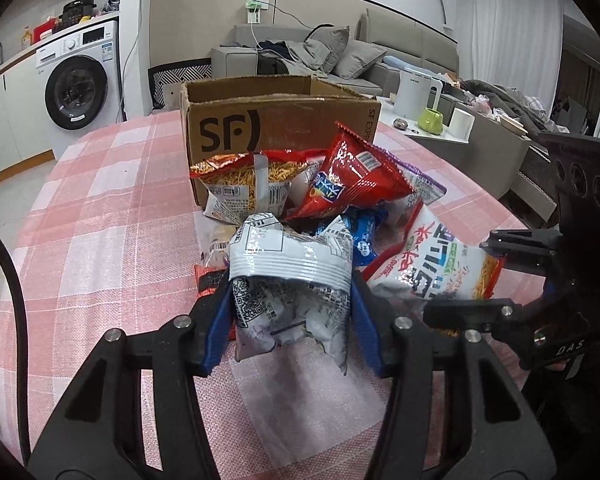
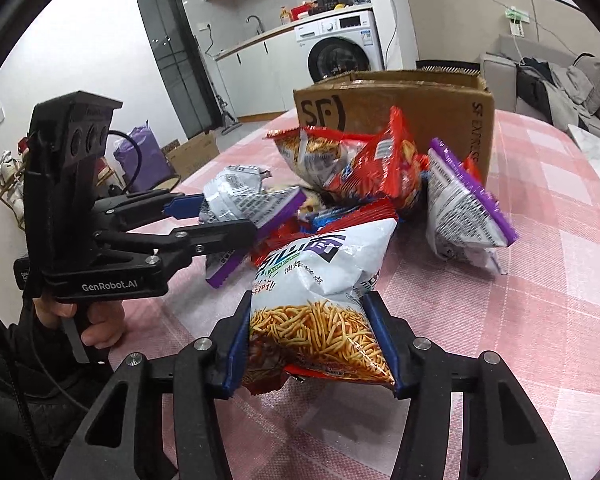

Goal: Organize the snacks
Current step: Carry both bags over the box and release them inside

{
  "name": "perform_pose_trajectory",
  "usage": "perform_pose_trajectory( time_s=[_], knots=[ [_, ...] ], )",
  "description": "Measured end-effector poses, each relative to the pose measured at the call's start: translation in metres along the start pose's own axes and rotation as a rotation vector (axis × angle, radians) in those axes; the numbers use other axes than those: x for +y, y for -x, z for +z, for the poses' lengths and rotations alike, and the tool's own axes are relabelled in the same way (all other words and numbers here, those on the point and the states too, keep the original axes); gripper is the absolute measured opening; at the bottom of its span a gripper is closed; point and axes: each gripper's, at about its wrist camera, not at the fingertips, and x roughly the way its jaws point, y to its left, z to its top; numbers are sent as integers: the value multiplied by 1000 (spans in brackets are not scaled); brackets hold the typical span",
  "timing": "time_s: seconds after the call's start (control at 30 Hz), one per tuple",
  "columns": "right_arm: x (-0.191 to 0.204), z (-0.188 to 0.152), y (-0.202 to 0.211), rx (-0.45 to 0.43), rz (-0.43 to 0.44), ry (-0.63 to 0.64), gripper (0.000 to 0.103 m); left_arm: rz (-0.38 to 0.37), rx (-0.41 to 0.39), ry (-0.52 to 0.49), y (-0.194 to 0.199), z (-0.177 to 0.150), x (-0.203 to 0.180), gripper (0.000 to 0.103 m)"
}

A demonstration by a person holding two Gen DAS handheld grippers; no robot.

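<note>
Currently, left wrist view: left tool point(image 1: 290, 300) clamps the silver-backed snack bag point(image 1: 290, 280) just above the desk point(image 1: 100, 208), near the cardboard box point(image 1: 276, 120). Right wrist view: right tool point(image 2: 314, 344) grips the noodle-stick bag point(image 2: 320, 300); pickup step, next likely lifting both into the box.

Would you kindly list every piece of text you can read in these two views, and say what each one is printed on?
"SF": front face of the cardboard box.
"SF EXPRESS": side face of that box, read in the right wrist view.
"GenRobot.AI": body of the left tool.
"DAS": body of the right tool, only partly visible.
Snack bag in the right tool: large Chinese characters, upside down, not reliably readable.
Grey snack bag in the left tool: print too small to read.
</note>
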Motion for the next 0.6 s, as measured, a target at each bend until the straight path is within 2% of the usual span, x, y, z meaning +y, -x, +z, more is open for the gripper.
perform_pose_trajectory(
  time_s=[0.33,0.6],
  knots=[
    [-7,7,21,-98,-4,-36,54,17,-66,30,30,9,5,51],
    [-15,18,46,-171,-20,-65,54,30,-100,15,49,17,-4,51]
  ],
)
